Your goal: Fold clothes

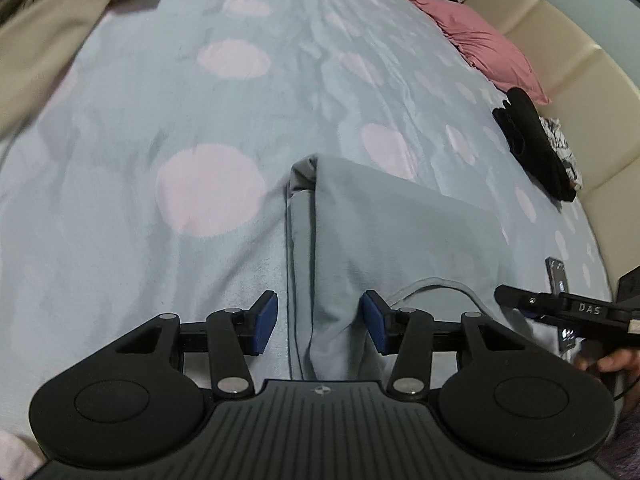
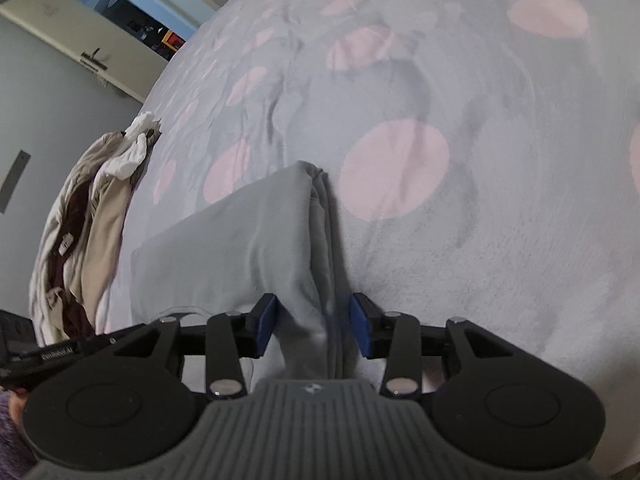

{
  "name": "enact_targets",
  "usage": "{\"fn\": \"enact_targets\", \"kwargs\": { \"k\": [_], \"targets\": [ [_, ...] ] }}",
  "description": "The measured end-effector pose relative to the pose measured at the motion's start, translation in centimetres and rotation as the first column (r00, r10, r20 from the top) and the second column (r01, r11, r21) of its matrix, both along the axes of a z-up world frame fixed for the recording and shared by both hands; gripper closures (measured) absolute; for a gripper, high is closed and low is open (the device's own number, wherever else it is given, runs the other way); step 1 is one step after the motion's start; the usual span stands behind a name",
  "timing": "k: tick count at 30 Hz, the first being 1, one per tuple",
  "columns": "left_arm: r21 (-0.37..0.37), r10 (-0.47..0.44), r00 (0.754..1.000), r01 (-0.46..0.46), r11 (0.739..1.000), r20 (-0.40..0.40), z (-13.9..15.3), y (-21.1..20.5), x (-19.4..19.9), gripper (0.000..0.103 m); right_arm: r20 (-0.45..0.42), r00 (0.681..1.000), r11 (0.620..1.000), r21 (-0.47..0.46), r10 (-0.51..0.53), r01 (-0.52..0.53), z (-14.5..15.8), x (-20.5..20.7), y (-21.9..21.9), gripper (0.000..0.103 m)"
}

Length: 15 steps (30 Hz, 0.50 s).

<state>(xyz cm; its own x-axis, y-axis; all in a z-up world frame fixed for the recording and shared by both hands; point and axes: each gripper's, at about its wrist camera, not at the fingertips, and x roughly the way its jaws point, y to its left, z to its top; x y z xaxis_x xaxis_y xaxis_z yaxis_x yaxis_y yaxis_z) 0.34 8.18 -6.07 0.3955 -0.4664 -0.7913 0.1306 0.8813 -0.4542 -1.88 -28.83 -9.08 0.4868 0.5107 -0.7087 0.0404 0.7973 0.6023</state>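
On the bed's dotted blanket lies a folded grey garment. Left claw and right claw each straddle one near corner of it, jaws parted, pads clear of the cloth. Beige clothes are heaped at the bed's edge.

Two close downward wrist views (shared grey garment)
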Motion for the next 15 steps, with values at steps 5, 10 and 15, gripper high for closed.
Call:
{"fn": "enact_targets", "kwargs": {
  "k": [5, 10, 15],
  "targets": [
    [-0.052, 0.002, 1.0, -0.003, 0.999, -0.017, -1.1, 0.5, 0.4, 0.052, 0.012, 1.0, 0.999, 0.033, 0.025, -0.025, -0.5, 0.7, 0.3, 0.064],
    [-0.063, -0.03, 1.0, 0.03, 0.998, 0.0, -1.5, 0.1, 0.8, 0.053, 0.01, 1.0, 0.995, 0.093, 0.026, -0.027, -1.0, 0.9, -0.3, 0.073],
    [-0.077, -0.057, 0.998, 0.06, 0.995, 0.031, -1.2, -0.2, 0.7, 0.07, 0.036, 0.999, 0.988, 0.152, 0.012, -0.017, -0.8, 0.3, -0.8, 0.081]
  ]
}}
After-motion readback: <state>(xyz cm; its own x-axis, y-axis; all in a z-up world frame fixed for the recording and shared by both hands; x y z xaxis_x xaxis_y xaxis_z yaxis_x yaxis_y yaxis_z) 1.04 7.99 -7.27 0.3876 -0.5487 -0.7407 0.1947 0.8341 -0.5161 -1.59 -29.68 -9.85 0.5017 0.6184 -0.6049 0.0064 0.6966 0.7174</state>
